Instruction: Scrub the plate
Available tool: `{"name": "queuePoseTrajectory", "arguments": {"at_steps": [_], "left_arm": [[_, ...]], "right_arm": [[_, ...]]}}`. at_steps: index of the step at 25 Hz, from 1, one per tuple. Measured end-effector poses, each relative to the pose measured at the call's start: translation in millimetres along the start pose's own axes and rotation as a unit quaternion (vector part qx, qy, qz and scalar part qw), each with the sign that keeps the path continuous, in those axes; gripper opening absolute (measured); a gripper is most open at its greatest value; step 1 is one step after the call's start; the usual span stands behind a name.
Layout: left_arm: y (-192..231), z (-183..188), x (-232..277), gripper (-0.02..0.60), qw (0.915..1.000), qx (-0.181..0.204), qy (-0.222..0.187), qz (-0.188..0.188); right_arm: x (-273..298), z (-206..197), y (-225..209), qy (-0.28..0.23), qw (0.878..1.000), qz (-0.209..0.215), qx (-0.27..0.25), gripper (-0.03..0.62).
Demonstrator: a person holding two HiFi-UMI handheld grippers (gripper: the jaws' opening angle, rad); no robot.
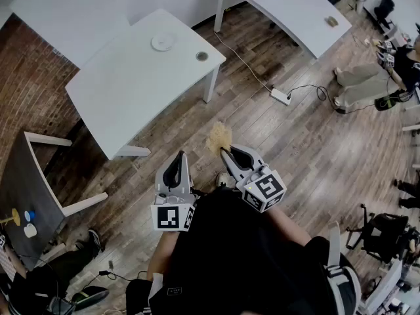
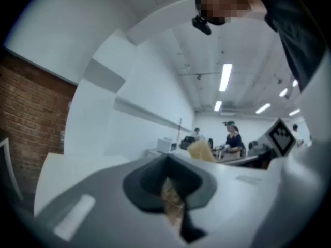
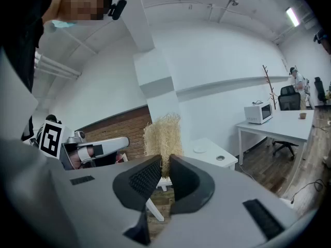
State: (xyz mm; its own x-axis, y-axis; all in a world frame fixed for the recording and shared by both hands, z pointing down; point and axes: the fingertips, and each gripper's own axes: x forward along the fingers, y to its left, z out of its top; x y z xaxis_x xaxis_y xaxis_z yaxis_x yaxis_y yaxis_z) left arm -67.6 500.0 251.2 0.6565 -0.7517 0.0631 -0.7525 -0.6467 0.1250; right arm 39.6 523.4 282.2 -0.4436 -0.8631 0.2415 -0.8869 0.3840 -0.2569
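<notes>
Closest in, before the person's black top [image 1: 249,254], the right tongs [image 1: 223,151] are clamping a straw-coloured fibre scrubber [image 1: 218,136] between nearly closed jaws. Just beside them, the left tongs [image 1: 178,155] are pressing their jaws together on nothing. The plate [image 1: 163,42] is lying near the far edge of the white surface [image 1: 131,90], well apart from both tongs.

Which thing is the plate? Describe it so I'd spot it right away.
Find the white table beside the brick wall. The plate lies near its far edge: a flat white disc, barely standing out from the tabletop. Its one neighbour, a round thing at the corner, is smaller and darker.
</notes>
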Motion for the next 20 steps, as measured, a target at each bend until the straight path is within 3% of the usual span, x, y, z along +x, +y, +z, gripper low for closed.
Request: {"name": "queuePoseTrajectory", "arguments": {"at_steps": [14,20], "left_arm": [[34.9,4.3,-8.9,0.003,0.9999,-0.008,-0.003,-0.011],[60.3,4.7,-15.6,0.003,0.9997,-0.011,-0.003,-0.021]], "right_arm": [[29.2,2.5,23.3,0.002,1.0,-0.011,-0.009,0.043],[46.7,2.6,36.0,-0.01,0.999,-0.035,0.015,0.043]]}}
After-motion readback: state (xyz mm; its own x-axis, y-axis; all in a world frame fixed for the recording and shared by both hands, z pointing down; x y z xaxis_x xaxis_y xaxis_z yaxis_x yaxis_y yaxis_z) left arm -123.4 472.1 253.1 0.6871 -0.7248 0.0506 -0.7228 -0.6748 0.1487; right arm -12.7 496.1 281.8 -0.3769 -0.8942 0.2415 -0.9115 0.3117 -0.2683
